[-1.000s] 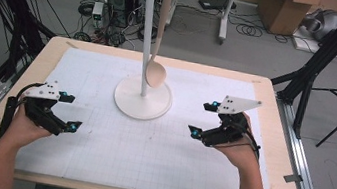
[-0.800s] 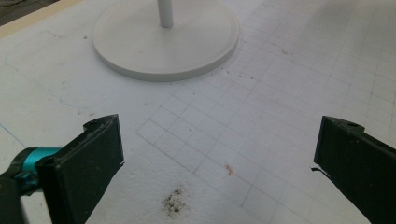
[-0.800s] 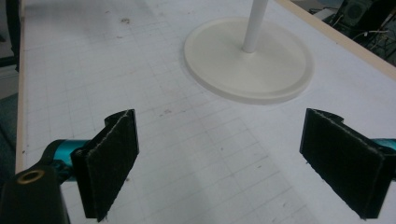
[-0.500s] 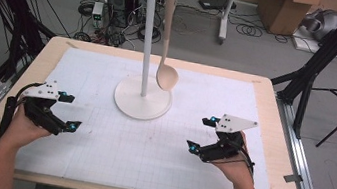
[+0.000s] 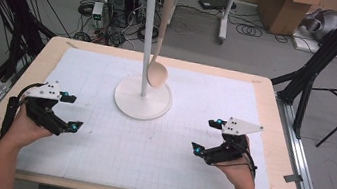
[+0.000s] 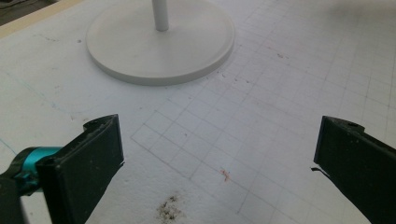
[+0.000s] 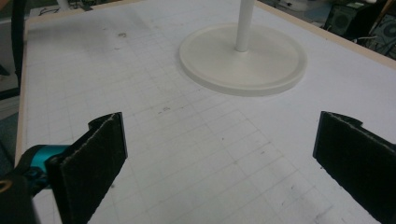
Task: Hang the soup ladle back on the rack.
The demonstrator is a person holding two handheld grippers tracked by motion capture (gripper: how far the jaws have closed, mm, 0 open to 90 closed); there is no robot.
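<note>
High view: a wooden spoon (image 5: 160,47) hangs from the white hook stand (image 5: 142,101) at twelve o'clock on the gridded mat (image 5: 148,147). Left gripper (image 5: 69,111) at eight o'clock has jaws apart, empty; right gripper (image 5: 204,136) at four o'clock has just been opening, nothing between its jaws.

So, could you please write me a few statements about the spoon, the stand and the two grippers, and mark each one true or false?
1. The wooden spoon hangs from a hook at the top of the white stand. True.
2. The right gripper holds the spoon. False: its jaws are open with nothing between them.
3. The left gripper has its jaws open over the gridded mat. True.
4. The spoon's bowl points upward. False: the bowl hangs at the lower end, just above the stand's round base.
5. The stand lies tipped over on the mat. False: it stands upright.
</note>
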